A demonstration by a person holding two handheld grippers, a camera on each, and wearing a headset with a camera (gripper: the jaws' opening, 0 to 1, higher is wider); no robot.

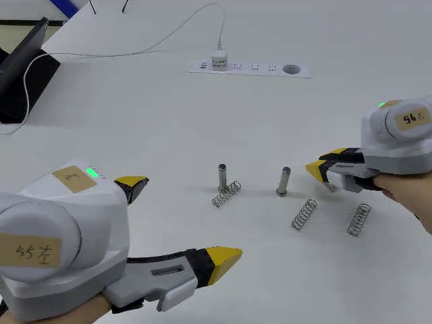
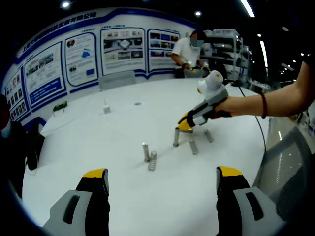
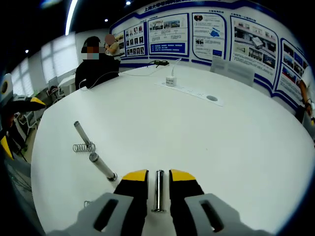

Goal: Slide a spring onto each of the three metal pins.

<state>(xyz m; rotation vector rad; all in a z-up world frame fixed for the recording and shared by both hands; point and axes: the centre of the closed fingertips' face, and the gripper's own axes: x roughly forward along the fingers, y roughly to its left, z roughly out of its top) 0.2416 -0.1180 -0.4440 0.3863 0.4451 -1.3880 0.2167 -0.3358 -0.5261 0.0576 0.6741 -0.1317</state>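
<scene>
Opening step, by judgement: no spring on any pin yet.

On white worktop (image 1: 169, 135): far upright steel pin (image 1: 222, 177), small coiled wire spring (image 1: 227, 194) lying against its base. Second upright steel pin (image 1: 284, 181) just beside, to the right. Two loose springs, middle spring (image 1: 304, 213) and end spring (image 1: 358, 219), lying flat near it.

Right gripper (image 3: 158, 177): fingers drawn narrow round third steel pin (image 3: 158, 194), upright between them. Clamped or just shy, cannot tell.

Left gripper (image 1: 179, 218): fingers wide apart, nothing between.

Next, likely: steady third pin, pinch a loose spring by its side, line coil over pin top, lower.
</scene>
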